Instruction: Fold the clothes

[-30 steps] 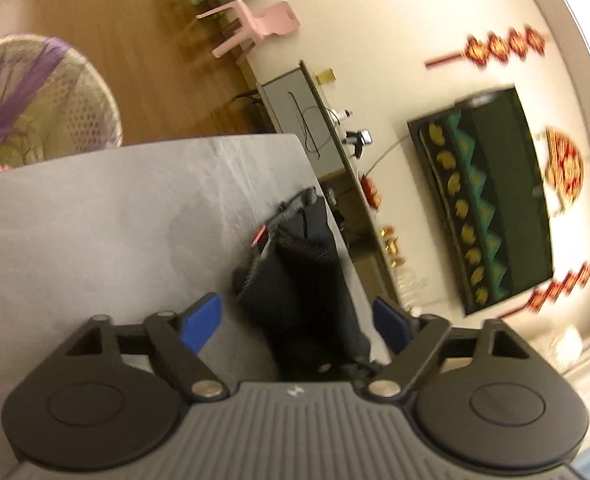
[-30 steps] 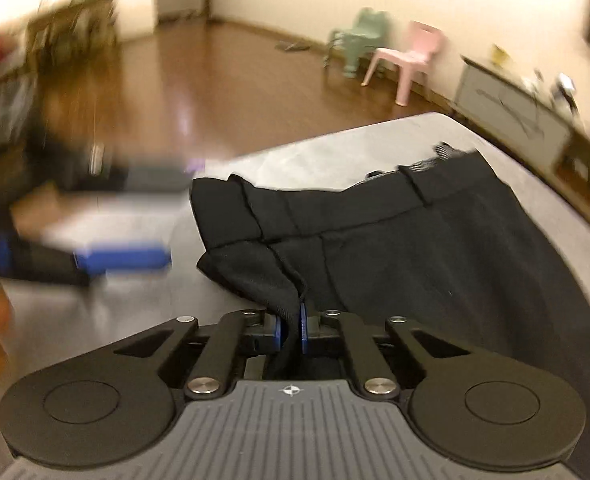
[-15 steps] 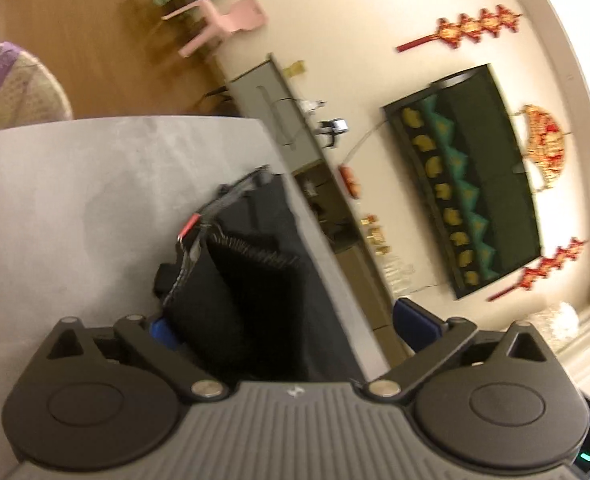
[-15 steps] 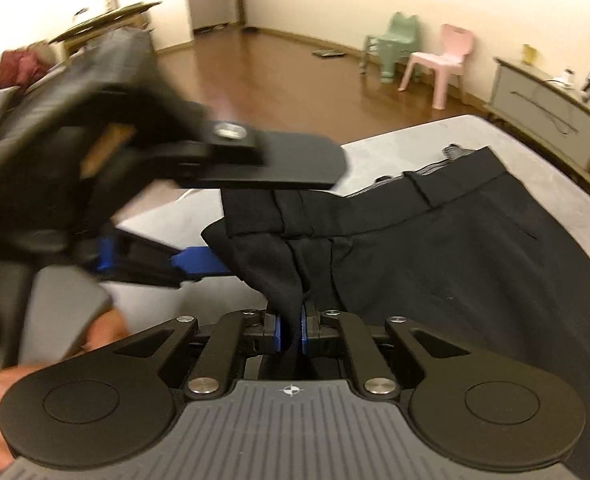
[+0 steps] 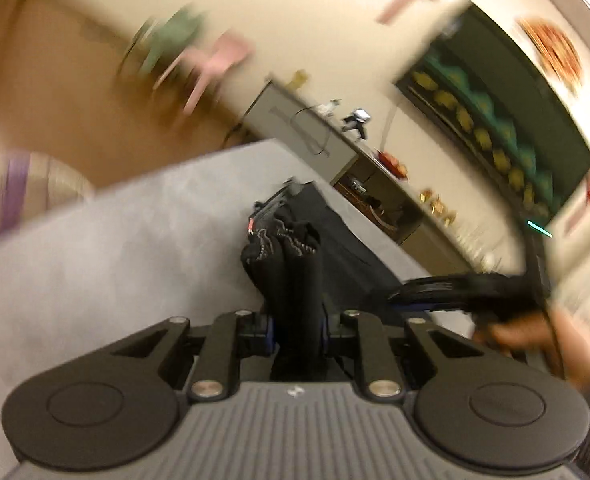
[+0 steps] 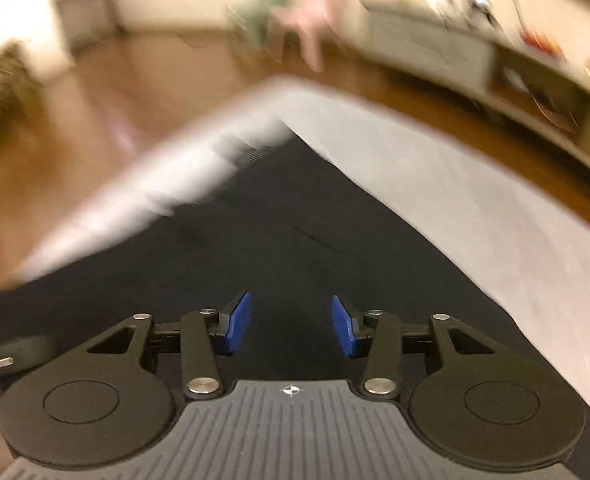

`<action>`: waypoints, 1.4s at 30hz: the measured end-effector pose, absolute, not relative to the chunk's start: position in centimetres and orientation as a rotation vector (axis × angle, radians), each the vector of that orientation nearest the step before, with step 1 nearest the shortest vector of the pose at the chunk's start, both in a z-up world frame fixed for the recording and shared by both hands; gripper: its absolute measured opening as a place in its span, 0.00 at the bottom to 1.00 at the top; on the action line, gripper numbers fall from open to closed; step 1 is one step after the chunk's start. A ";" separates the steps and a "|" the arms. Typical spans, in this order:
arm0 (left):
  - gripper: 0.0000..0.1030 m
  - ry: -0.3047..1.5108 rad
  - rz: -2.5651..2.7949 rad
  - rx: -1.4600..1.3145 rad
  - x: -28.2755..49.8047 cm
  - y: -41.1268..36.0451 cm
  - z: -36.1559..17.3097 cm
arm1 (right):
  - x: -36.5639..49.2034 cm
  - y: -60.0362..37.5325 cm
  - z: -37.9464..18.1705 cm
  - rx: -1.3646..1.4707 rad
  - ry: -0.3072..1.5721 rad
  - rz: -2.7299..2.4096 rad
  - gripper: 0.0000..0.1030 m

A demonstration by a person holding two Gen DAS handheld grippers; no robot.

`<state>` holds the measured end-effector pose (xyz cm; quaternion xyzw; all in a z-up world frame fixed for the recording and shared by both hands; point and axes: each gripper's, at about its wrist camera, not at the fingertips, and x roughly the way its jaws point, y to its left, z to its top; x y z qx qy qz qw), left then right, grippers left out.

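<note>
Since the earlier frames the two tongs have exchanged their roles. One second ago the right tongs (image 6: 291, 328) pinched a bunched corner of the black trousers (image 5: 295, 264), and the left tongs (image 5: 297, 328) stood wide over the table (image 5: 135, 240). Now the jaws of the left tongs have just been closing, and they press on a thick bunch of the black cloth, which stands up between the blue pads. The jaws of the right tongs have just been opening; their blue pads (image 6: 239, 328) stand apart with nothing between them, above the flat part of the trousers (image 6: 295, 220).

The trousers lie on the grey table, near its far corner, with one part spread flat and the gathered part held up by the left tongs. In the left wrist view the right tongs (image 5: 455, 288) show at the right edge as a dark blurred shape with a hand (image 5: 535, 336) behind it.

Both views are blurred. Around the table is a brown wooden floor (image 6: 135, 92). Against the cream wall stand a small green chair (image 5: 167, 40) and a pink chair (image 5: 219, 56), then a long low cabinet (image 5: 295, 120) with small items on top. A dark green panel with yellow shapes (image 5: 495, 120) hangs on the wall, with red decorations near it. A pale round basket with something purple (image 5: 15, 196) is at the left edge.
</note>
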<state>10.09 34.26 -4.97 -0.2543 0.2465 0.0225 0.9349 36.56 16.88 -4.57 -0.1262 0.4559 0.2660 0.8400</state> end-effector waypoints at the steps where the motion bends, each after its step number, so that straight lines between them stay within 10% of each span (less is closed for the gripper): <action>1: 0.18 0.498 0.049 -0.447 10.1 33.0 -4.6 | 37.2 17.4 -5.5 -0.300 0.995 0.546 0.57; 6: 0.18 0.470 0.046 -0.218 9.8 28.7 -3.7 | 37.7 23.4 -3.4 -0.312 1.002 0.657 0.86; 10: 0.18 0.467 0.043 -0.150 9.0 27.8 -3.5 | 38.2 31.1 -3.7 -0.442 1.049 0.762 0.90; 11: 0.18 0.463 0.044 -0.136 8.8 27.6 -3.4 | 38.2 31.9 -4.6 -0.502 1.051 0.750 0.87; 13: 0.17 0.453 0.047 -0.099 8.2 27.1 -2.9 | 38.2 33.3 -6.4 -0.622 1.046 0.715 0.21; 15: 0.17 0.426 0.048 -0.055 7.4 26.4 -2.4 | 37.7 33.3 -7.0 -0.677 1.002 0.700 0.10; 22: 0.17 0.261 -0.211 0.109 2.9 19.6 -0.1 | 32.2 13.8 -0.5 -0.140 0.782 0.567 0.08; 27: 0.17 0.408 -0.413 0.256 2.4 12.8 -2.0 | 29.5 1.8 -7.1 0.088 0.881 0.393 0.08; 42: 0.30 0.483 -0.509 0.043 2.9 17.1 -0.6 | 28.8 -5.8 -12.0 0.216 0.822 0.289 0.09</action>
